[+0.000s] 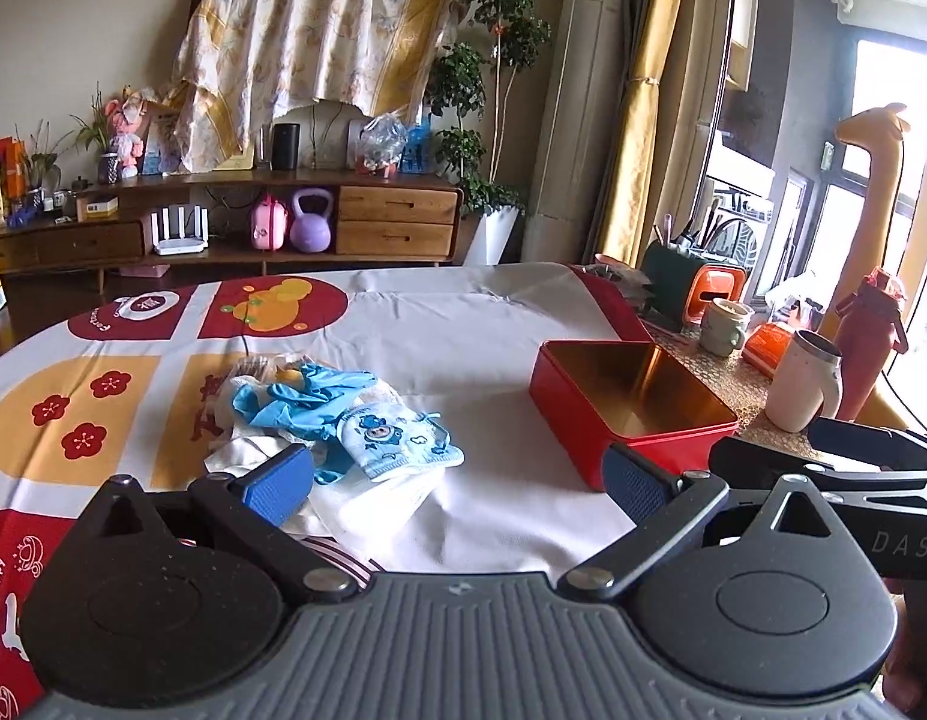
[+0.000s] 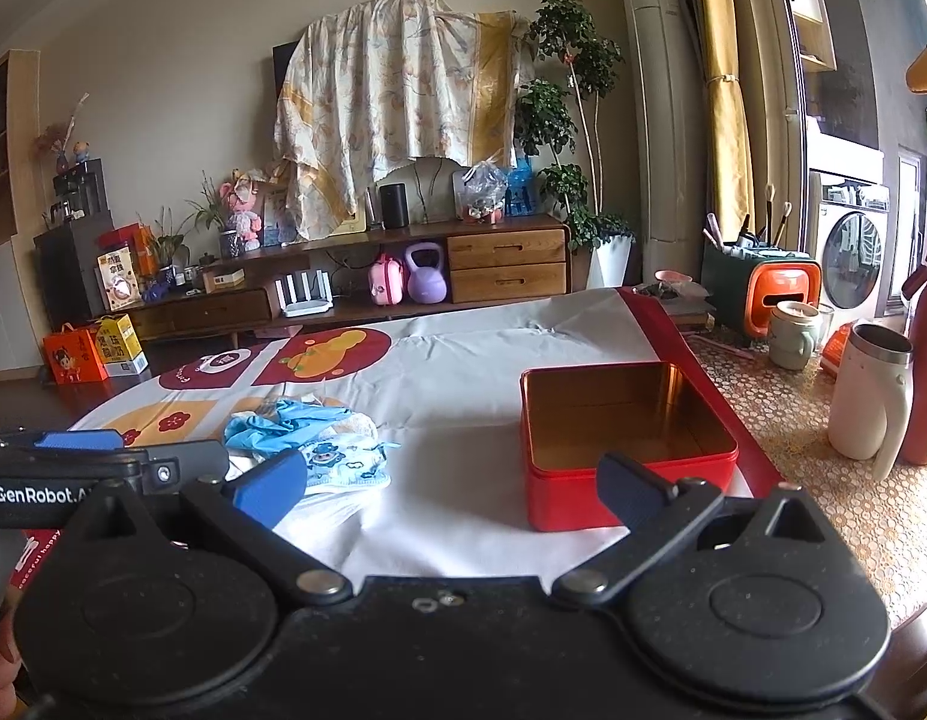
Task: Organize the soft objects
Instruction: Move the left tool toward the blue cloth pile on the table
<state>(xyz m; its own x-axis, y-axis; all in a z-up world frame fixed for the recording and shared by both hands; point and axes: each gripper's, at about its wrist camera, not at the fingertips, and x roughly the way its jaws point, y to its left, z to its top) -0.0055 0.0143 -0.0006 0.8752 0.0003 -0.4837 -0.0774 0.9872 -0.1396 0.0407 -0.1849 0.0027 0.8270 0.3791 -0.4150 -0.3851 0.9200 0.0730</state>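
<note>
Both spread wide, left gripper and right gripper; ahead-left, limp light heap of crumpled blue rubber gloves and printed cloth mask, probably pinchable at a raised fold; ahead-right, open red metal tin.

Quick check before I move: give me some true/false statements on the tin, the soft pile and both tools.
1. The red tin is empty. True.
2. The left tool is shut on a glove. False: its jaws are wide open and hold nothing.
3. The blue gloves lie in the pile left of the tin. True.
4. The printed mask is inside the tin. False: it lies on the cloth beside the gloves.
5. The right tool is open. True.
</note>
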